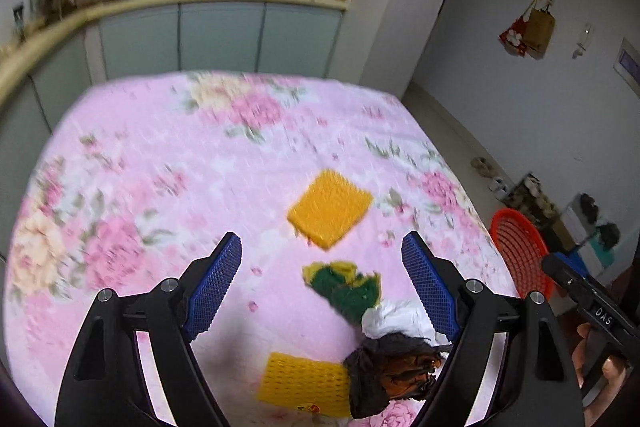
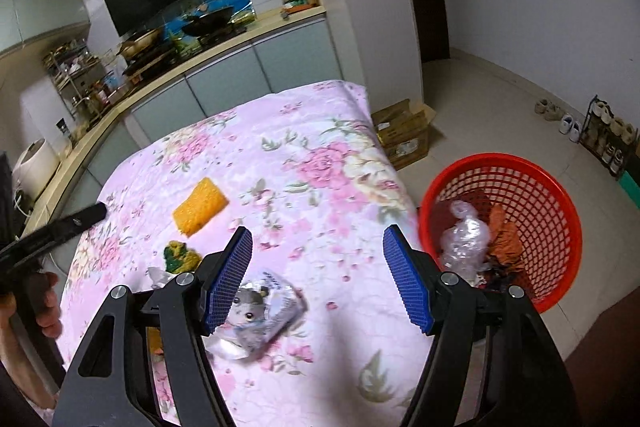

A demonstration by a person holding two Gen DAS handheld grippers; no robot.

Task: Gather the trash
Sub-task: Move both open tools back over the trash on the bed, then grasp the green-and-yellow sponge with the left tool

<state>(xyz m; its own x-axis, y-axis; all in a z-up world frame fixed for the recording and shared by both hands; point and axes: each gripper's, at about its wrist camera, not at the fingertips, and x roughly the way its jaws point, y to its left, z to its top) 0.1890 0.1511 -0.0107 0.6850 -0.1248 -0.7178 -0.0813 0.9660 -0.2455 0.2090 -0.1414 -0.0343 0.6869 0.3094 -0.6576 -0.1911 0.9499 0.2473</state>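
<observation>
- Left gripper [image 1: 322, 251]: jaws spread wide, nothing between the pads. It hangs over the table [image 1: 140, 155], which wears a pink floral cloth.
- Right gripper [image 2: 318, 247]: jaws apart too, empty. It points at the table's right edge, with the basket [image 2: 560, 195] just past its right finger.
- Trash on the cloth, left wrist view: yellow sponge [image 1: 330, 209] ahead of the fingers, lying alone.
- Green-yellow scrap [image 1: 344, 287] nearer, between the two fingers in the view but below them on the cloth, untouched.
- White wad [image 1: 394, 317] touches the scrap's near side and lies just beside the right finger pad.
- Dark crumpled bag [image 1: 392, 375] sits against the white wad, partly hidden behind the right finger.
- Yellow mesh pad [image 1: 304, 383] at the bottom of the view, touching the dark bag's left side.
- Right wrist view: snack wrapper [image 2: 260, 311] with a cartoon animal print lies just beside the left finger pad, partly hidden by it. I cannot tell if they touch.
- The basket is red plastic, on the floor beside the table's right edge. Inside it: a clear plastic bag [image 2: 464, 235] and orange-brown scraps [image 2: 506, 239].
- The left wrist view is motion-blurred; the right one is sharper.
- Each view shows the other gripper's black body at its edge, with a hand [image 2: 46, 303] on the left one.
</observation>
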